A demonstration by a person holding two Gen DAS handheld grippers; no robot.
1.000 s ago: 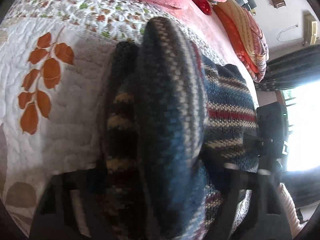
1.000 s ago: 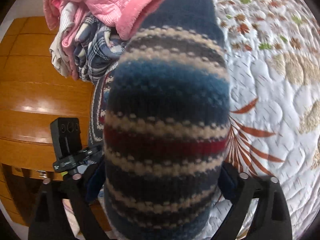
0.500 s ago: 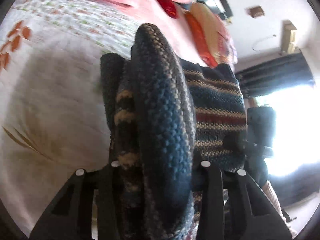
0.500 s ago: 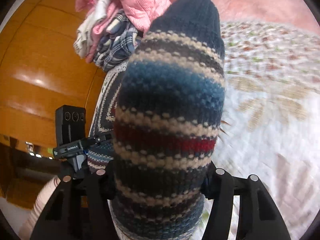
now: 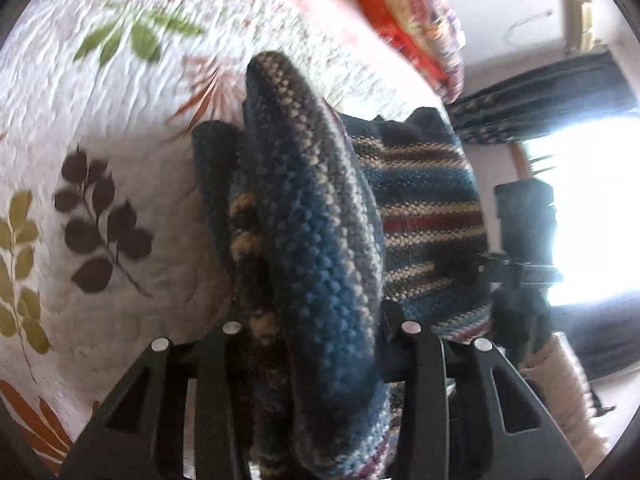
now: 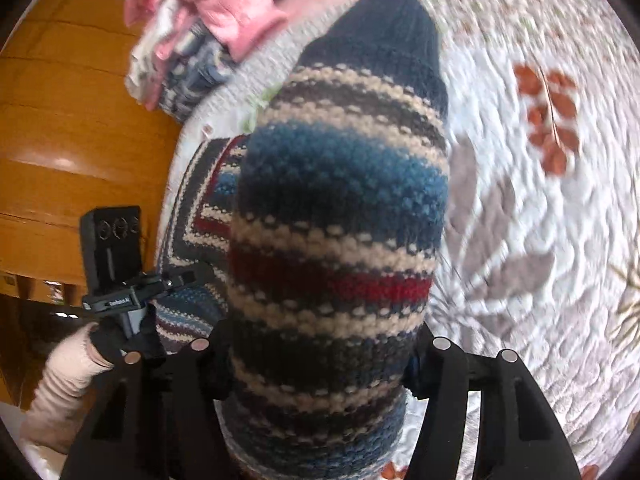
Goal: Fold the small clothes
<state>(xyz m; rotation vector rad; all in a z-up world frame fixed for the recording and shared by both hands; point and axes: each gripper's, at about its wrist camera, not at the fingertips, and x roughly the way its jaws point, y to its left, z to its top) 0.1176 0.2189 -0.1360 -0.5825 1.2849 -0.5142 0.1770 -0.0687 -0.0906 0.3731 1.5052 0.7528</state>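
Note:
A striped knit sweater (image 5: pixel 320 248) in blue, cream, grey and red is lifted over a leaf-print quilt (image 5: pixel 100 128). My left gripper (image 5: pixel 316 332) is shut on a bunched fold of it, and the knit hides the fingertips. In the right wrist view the same sweater (image 6: pixel 340 220) fills the middle, with my right gripper (image 6: pixel 320 344) shut on another fold. The right gripper (image 5: pixel 520 248) shows past the sweater in the left wrist view; the left gripper (image 6: pixel 120 280) shows at the left of the right wrist view, held by a gloved hand.
A pile of pink and plaid clothes (image 6: pixel 200 40) lies at the quilt's far edge, next to a wooden cabinet (image 6: pixel 60 140). Folded orange bedding (image 5: pixel 408 32) sits at the far side. A dark curtain (image 5: pixel 540 100) and bright window (image 5: pixel 592 208) stand to the right.
Both grippers have carried the sweater across the quilt; different leaf patterns now pass beneath. The background is blurred with motion. Both stay clamped on the knit.

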